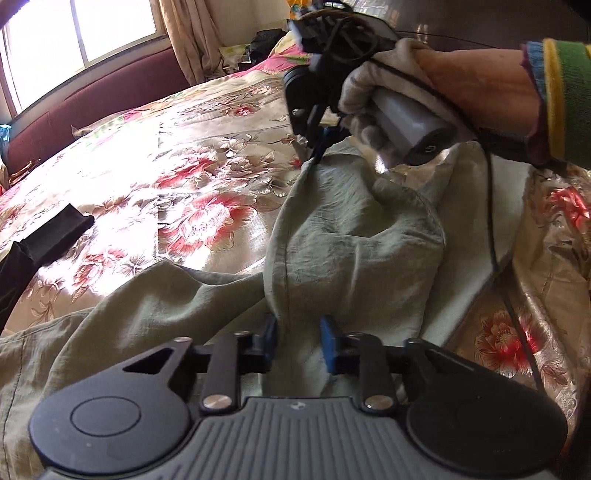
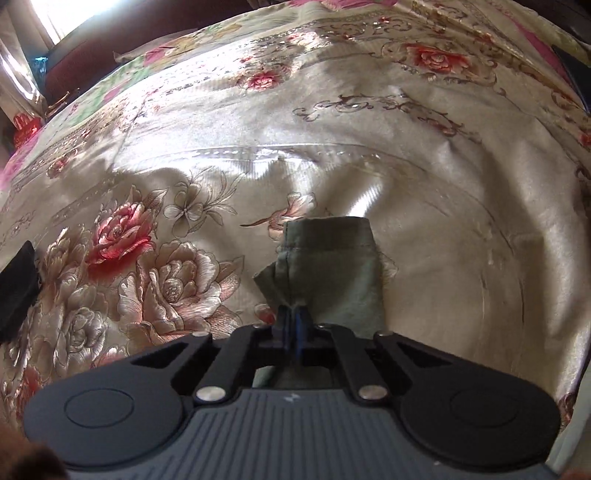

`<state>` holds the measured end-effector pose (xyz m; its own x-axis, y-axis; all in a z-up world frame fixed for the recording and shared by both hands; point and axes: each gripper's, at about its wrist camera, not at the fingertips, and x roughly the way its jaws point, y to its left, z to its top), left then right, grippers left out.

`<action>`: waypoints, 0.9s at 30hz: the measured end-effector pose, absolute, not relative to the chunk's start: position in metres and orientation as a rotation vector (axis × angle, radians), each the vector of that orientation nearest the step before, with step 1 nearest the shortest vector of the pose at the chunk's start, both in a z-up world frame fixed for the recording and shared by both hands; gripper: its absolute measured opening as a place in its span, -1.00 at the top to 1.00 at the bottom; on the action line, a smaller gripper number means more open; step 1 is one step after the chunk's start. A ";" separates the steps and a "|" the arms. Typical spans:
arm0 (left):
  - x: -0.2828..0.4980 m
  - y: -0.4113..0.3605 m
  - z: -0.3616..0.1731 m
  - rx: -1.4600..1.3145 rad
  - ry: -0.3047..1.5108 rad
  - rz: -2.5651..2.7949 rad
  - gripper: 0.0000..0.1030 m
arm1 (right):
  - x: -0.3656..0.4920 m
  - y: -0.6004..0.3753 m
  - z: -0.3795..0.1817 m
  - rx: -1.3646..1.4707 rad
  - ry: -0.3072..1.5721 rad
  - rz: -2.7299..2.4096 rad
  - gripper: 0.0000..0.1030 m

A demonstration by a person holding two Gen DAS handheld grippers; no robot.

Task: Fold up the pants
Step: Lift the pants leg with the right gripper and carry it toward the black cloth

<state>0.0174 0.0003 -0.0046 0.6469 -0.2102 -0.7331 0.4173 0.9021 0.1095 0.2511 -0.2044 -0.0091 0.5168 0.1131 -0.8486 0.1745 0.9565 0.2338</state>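
A pair of crumpled olive-green cotton pants lies on a shiny cream satin bedspread printed with red and pink flowers, bunched toward the near right part of the bed. The left wrist view shows most of the garment: a wide wrinkled stretch runs along the near edge, and a raised fold with a dark seam climbs toward the far right. In that view the left gripper sits low over the cloth with its blue-padded jaws narrowed around a ridge of the fabric; whether the pads actually press the ridge cannot be told. The same view alone shows the right gripper from outside, held by a hand in a pale glove with a green, yellow and blue striped cuff, its tips meeting the far edge of the pants, a black cable trailing down from it. The right wrist view gives the close detail: the jaws are pressed together, pinching a hemmed corner of the pants, which stands up against the bedspread. A dark folded cloth lies at the left, well apart from the pants, and a maroon padded headboard and a bright window stand at the far left.
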 end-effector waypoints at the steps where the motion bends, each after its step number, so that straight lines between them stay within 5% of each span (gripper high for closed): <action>1: 0.017 0.001 -0.003 0.279 0.788 -0.362 0.40 | 0.244 -0.214 -0.005 0.331 1.017 -0.029 0.95; 17: -0.010 -0.034 0.059 0.336 0.577 -0.490 0.56 | 0.081 -0.362 0.128 0.699 0.535 0.148 0.95; 27: -0.030 -0.085 0.027 0.494 0.664 -0.641 0.56 | 0.024 -0.423 0.014 0.915 0.698 -0.075 0.93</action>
<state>-0.0304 -0.0852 0.0268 0.6116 -0.3809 -0.6934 0.6798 0.7014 0.2144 0.0240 -0.4235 0.0143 0.7797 0.2262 -0.5838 0.3449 0.6231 0.7020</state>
